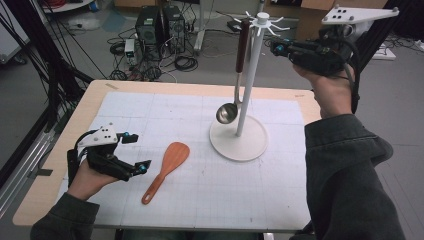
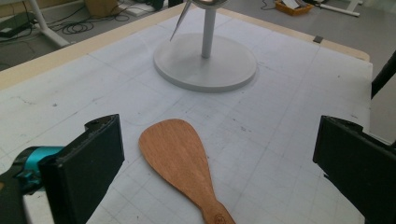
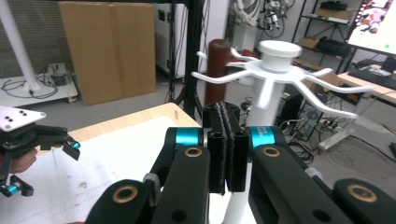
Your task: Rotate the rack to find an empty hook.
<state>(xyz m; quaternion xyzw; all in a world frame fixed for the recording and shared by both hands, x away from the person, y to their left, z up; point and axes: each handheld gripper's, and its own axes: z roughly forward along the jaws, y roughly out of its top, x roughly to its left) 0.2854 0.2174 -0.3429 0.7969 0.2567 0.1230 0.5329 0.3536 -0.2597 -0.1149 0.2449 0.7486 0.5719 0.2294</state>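
left gripper (image 1: 136, 151): fingers apart, low over the bench (image 1: 60, 165), wooden spatula (image 1: 167, 170) at its 3 o'clock
right gripper (image 1: 278, 48): fingers together (nothing between), near the rack (image 1: 250, 75) top
ladle (image 1: 235, 90): hanging on the rack

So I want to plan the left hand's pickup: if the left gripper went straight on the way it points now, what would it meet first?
Probably the flat reddish-brown wooden spatula lying on the white gridded mat: it sits between the open jaws of the left gripper, just ahead. Beyond it stands the white round-based rack.
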